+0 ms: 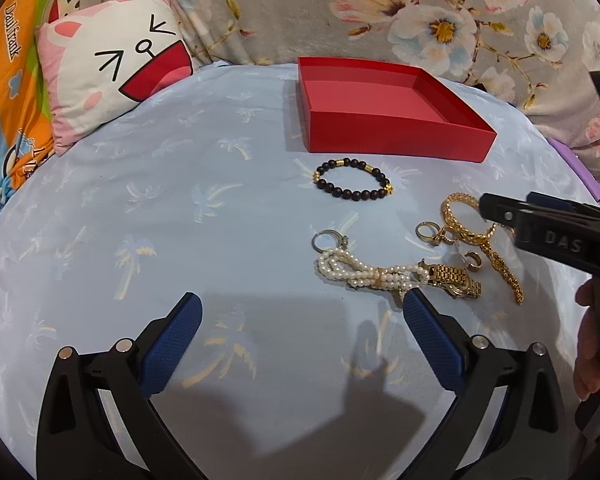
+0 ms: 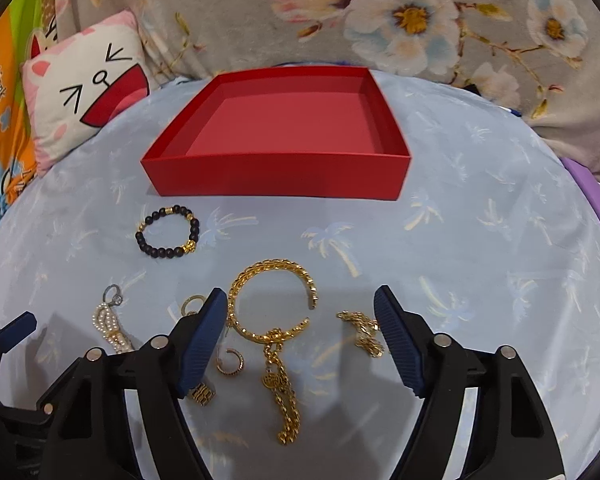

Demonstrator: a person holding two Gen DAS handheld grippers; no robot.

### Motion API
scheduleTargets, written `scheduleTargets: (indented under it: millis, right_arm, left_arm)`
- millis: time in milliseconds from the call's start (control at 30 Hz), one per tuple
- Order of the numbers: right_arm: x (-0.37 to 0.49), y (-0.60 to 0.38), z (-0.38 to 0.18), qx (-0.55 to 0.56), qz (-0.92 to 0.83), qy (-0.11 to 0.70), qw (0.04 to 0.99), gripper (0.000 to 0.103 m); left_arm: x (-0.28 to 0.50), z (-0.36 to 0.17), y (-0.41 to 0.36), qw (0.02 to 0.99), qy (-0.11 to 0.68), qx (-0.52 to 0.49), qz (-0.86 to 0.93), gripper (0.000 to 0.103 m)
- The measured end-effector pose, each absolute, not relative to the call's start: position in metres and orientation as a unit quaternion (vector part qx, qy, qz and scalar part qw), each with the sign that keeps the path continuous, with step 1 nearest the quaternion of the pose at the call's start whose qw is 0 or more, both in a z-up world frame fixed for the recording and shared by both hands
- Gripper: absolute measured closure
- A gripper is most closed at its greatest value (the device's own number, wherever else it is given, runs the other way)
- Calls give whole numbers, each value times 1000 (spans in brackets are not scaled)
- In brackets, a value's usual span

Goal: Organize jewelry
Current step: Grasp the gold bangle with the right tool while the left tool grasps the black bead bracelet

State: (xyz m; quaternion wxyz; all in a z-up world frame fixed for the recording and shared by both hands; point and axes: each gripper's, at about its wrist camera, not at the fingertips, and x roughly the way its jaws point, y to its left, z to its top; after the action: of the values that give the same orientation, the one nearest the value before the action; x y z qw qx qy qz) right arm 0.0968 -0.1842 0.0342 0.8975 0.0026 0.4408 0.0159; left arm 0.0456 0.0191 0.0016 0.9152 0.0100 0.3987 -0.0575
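An empty red box (image 2: pixel 276 176) stands at the back of the light blue cloth (image 2: pixel 480 260). In front of it lie a black bead bracelet (image 2: pixel 168 232), a gold chain bracelet (image 2: pixel 268 266), a pearl bracelet (image 1: pixel 360 272), a gold watch (image 1: pixel 456 280), a silver ring (image 1: pixel 326 240), a gold ring (image 1: pixel 424 232) and a hoop earring (image 2: pixel 230 362). My right gripper (image 2: pixel 300 296) is open low over the gold chain bracelet, which lies between its fingers untouched. My left gripper (image 1: pixel 302 300) is open with nothing in it, its right finger (image 1: pixel 420 312) near the pearl bracelet's end.
A cartoon-face pillow (image 1: pixel 112 72) leans at the back left, and a floral blanket (image 1: pixel 420 12) runs along the back. A small gold piece (image 2: pixel 364 328) lies by the right gripper's right finger. A purple edge (image 2: pixel 592 196) shows at the far right. A person's hand (image 1: pixel 588 344) holds the right gripper.
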Motion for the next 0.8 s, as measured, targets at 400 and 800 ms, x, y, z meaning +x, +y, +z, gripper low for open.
scheduleTargets:
  millis: [400,800]
  right_arm:
    - [117,-169,11,-4,40,462,886,36]
    - [111,-179,13,19,42,458,888,48]
  left_arm:
    - [54,-6,19,909,412,2,-59,5]
    - [69,7,27,912,404,-3,-71,5]
